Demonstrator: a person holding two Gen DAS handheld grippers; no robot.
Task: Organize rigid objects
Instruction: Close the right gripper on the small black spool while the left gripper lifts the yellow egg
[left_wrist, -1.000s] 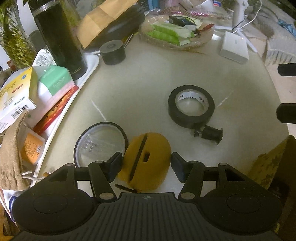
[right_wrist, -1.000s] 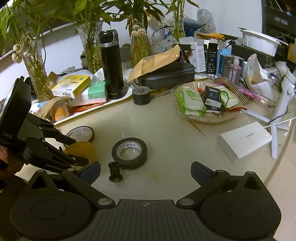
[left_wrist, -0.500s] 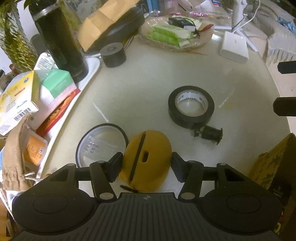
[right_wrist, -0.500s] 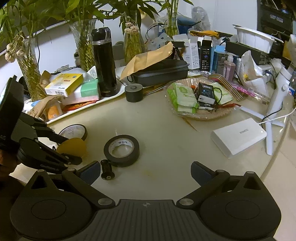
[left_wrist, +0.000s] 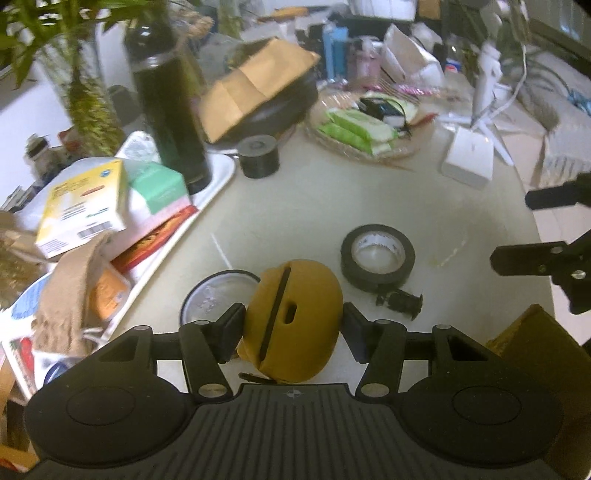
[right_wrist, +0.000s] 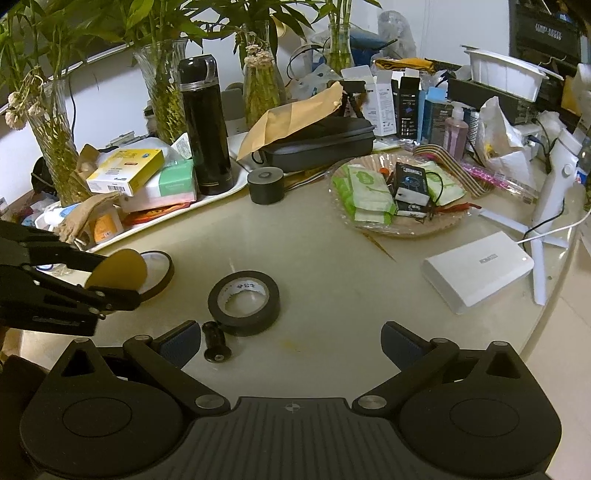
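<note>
Status: early. Left gripper (left_wrist: 293, 325) clamps the yellow case (left_wrist: 291, 319), a smooth rounded shell with a dark seam, at near left beside the round lid (right_wrist: 157, 271); lifted or resting, cannot tell. Right gripper (right_wrist: 290, 341) spread wide, holding nothing. Still loose on the glossy table (right_wrist: 332, 266): matte black tape roll (right_wrist: 243, 297), small black spool (right_wrist: 213, 341) just near it, black puck (right_wrist: 265, 184) farther off.

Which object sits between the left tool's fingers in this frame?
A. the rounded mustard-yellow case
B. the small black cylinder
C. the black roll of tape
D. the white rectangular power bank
A: the left tool is closed on the rounded mustard-yellow case, while the black roll of tape lies on the table beyond.
</note>
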